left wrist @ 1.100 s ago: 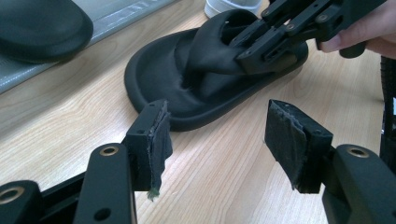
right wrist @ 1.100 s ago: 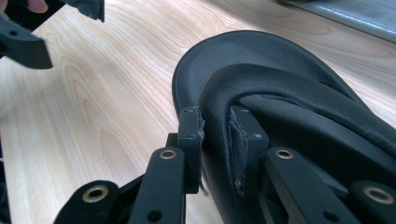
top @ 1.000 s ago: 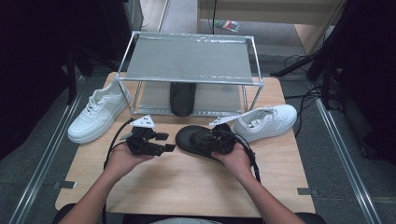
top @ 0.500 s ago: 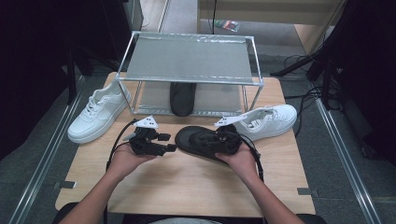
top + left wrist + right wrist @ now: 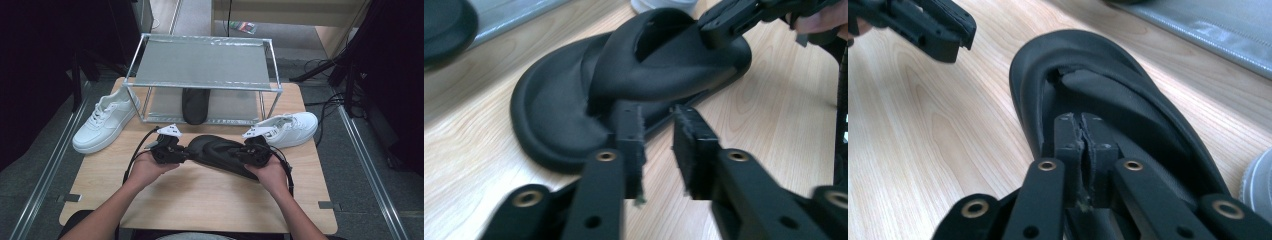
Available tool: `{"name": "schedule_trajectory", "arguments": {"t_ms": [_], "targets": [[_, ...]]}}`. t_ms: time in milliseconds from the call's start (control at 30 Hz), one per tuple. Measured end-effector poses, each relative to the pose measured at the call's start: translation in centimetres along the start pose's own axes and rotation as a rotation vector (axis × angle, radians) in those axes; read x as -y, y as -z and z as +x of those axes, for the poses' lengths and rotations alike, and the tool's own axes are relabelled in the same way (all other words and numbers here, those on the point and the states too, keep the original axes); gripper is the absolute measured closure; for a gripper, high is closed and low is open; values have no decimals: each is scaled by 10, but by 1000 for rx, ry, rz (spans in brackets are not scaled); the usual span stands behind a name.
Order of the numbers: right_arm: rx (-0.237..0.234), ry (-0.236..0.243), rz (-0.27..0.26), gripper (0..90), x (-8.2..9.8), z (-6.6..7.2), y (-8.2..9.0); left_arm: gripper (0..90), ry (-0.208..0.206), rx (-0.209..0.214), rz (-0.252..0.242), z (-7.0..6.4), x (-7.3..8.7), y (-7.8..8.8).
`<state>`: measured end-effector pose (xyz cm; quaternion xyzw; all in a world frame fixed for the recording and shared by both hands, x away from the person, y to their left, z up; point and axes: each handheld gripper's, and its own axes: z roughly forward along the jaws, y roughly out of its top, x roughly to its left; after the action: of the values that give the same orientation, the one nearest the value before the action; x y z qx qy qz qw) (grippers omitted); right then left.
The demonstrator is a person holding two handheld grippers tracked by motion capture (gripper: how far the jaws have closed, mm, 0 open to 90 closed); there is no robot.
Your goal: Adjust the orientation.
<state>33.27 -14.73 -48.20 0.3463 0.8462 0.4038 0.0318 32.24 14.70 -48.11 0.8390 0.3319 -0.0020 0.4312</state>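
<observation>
Person's forearms: entering from the near edge of the high view, one gripper in each hand.

Table [image 5: 200,200]: light wood-grain top, bare along the near part.

Left gripper [image 5: 181,152]: at the left end of the slipper. Its jaws have just been closing; in the left gripper view a gap remains between the pads [image 5: 631,135], with the slipper's edge at their tips. Whether they pinch it cannot be told.

Right gripper [image 5: 248,155]: at the slipper's right end. Its jaws have just closed, pads [image 5: 1070,137] pressed together inside the slipper's rim; whether any material is caught between them cannot be told.

Slipper [image 5: 220,150]: black, lying on the table between the two grippers, near the middle.

Left sneaker [image 5: 102,125]: white, on the table's left edge, beside the rack.

Right sneaker [image 5: 292,127]: white, on the right, just behind the right gripper.

Rack [image 5: 200,65]: metal frame, grey shelf on top, at the table's far side. A second black slipper [image 5: 195,105] lies under it.

Room: grey floor, metal rails either side, cables [image 5: 325,100] at right, dark surroundings.
</observation>
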Motion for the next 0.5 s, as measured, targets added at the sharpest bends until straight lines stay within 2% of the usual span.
{"name": "schedule_trajectory", "arguments": {"t_ms": [100,133,200,333,467,500], "targets": [[8,12,15,900,2,1,0,874,-11,3,14,0,-5,-6],[6,11,21,900,3,1,0,885,-5,10,16,0,-6,-7],[11,15,33,900,4,2,-1,896,12,27,11,1,-7,-12],[18,36,60,900,7,5,-6,896,-15,24,37,-1,-10,-23],[22,35,51,900,9,7,-7,891,-37,35,57,-3,-11,-29],[22,30,50,900,9,7,-7,886,-31,38,58,-4,-10,-31]]}}
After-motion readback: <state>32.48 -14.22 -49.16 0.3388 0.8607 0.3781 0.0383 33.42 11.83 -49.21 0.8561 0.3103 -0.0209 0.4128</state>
